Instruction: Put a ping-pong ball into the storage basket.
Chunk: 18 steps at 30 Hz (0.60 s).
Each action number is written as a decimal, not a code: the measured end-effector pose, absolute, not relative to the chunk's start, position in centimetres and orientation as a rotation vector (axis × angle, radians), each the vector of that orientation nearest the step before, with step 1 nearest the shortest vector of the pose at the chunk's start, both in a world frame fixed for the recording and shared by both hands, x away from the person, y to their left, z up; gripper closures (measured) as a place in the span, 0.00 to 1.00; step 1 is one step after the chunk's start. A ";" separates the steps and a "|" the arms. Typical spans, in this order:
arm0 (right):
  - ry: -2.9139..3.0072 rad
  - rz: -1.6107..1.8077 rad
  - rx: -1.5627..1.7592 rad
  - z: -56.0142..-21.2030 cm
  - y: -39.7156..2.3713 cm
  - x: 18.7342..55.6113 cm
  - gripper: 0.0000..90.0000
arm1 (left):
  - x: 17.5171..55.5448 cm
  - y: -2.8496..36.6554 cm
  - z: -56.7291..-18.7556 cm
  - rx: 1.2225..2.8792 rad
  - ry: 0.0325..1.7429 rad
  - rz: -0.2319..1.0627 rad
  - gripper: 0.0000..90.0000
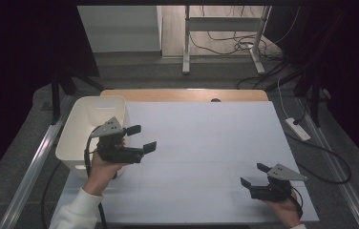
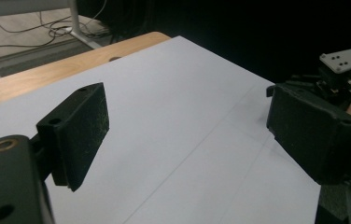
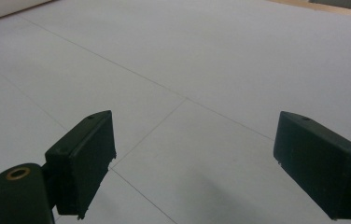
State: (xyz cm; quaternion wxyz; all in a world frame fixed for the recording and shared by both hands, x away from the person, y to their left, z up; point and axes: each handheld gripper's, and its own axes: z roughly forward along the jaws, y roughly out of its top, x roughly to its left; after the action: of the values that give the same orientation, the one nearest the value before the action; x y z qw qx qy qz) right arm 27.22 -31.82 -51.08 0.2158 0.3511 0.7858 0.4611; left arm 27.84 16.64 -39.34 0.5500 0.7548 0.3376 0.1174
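High view: left gripper at tabletop's left edge, jaws spread, nothing between, just beside white bin hanging off that edge. Right gripper near front-right corner, jaws spread, nothing held. White tabletop btwn them is bare, wide room to move; wood strip along far edge. Left gripper view adds right gripper's grey plate beyond its jaw. Right gripper view catches bin rim top left.
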 end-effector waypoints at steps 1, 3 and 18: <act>2.179 1.278 0.974 -51.1 -31.8 27.2 0.14 | 27.7 16.5 -39.4 1.783 0.797 0.274 0.16; 2.179 1.279 0.973 -51.1 -31.8 27.2 0.14 | 27.4 16.1 -39.5 1.786 0.788 0.265 0.16; 2.180 1.278 0.974 -51.1 -31.8 27.1 0.14 | 25.6 14.2 -43.0 1.826 0.768 0.205 0.17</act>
State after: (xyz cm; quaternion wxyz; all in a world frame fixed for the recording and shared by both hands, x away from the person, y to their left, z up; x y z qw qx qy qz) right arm 27.13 -31.75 -51.06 0.2152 0.3511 0.7861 0.4609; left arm 25.64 14.20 -43.03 0.5440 0.7693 0.3237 0.0864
